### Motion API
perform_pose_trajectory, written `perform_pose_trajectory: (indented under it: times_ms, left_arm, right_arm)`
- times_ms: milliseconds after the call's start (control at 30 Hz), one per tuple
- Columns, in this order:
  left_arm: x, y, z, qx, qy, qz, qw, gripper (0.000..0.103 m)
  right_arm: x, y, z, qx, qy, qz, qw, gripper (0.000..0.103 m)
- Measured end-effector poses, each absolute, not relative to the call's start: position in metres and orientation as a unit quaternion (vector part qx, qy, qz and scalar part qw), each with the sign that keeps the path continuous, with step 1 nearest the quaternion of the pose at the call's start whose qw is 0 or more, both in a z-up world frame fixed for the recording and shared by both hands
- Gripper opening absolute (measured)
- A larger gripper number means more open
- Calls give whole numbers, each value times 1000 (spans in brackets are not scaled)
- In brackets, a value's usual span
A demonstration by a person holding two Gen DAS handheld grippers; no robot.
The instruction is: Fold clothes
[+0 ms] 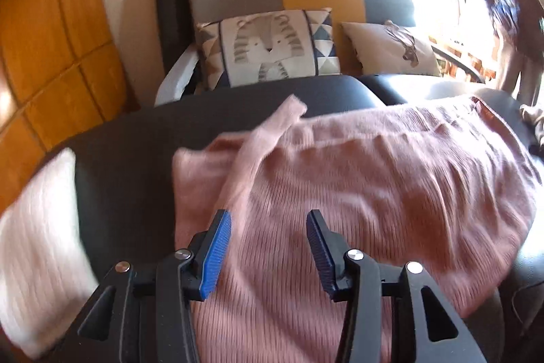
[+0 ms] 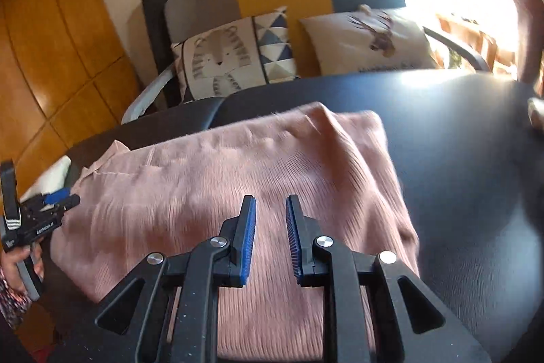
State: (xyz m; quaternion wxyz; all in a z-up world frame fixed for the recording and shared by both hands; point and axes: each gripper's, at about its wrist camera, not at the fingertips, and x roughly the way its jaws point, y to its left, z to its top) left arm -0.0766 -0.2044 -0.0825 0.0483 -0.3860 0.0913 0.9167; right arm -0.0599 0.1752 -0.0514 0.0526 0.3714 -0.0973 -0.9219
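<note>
Pink ribbed sweater [image 1: 357, 179] lies spread on the dark counter [image 2: 459, 159], roughly rectangular outline; one sleeve [image 1: 268, 128] lies folded diagonally across the body, cuff toward the far edge; far right corner looks squared off in the right wrist view, so at least a partial fold is in place; edges blurred, exact layering can't be told.

Left tongs [image 1: 268, 237] hover over the near-left part of the sweater, pads wide apart, nothing between them; right tongs [image 2: 271, 227] hover over the near-middle, narrower gap, also holding nothing. Contact with the knit can't be settled from either view.

Judgement: mid-fold or just-finished fold both fit; sleeve in and sides tidy, body length possibly still unfolded. Any further fold would need both tongs pinching matching edges, lifting evenly; loose knit will sag and drag.

Outward: white folded cloth [image 1: 40, 244] at the counter's left end; beyond, a chair with tiger-print cushion [image 1: 268, 50] and deer-print cushion [image 1: 394, 48].
</note>
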Motion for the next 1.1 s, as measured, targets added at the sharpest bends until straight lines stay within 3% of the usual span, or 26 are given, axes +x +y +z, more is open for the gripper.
perform_pose_trajectory:
  times_ms: [267, 600, 967, 1100]
  left_arm:
    - [-138, -211, -91, -423, 111, 898, 41, 48]
    - [-171, -275, -95, -430, -15, 902, -29, 49]
    - [-137, -326, -70, -345, -243, 905, -58, 45]
    - [-125, -280, -67, -357, -186, 915, 15, 45]
  right_arm:
    - [-124, 160, -80, 419, -37, -906, 41, 20]
    - [-121, 169, -96, 405, -78, -910, 44, 21]
    - [-120, 172, -97, 399, -93, -911, 51, 21]
    - [-119, 173, -98, 398, -93, -911, 52, 21]
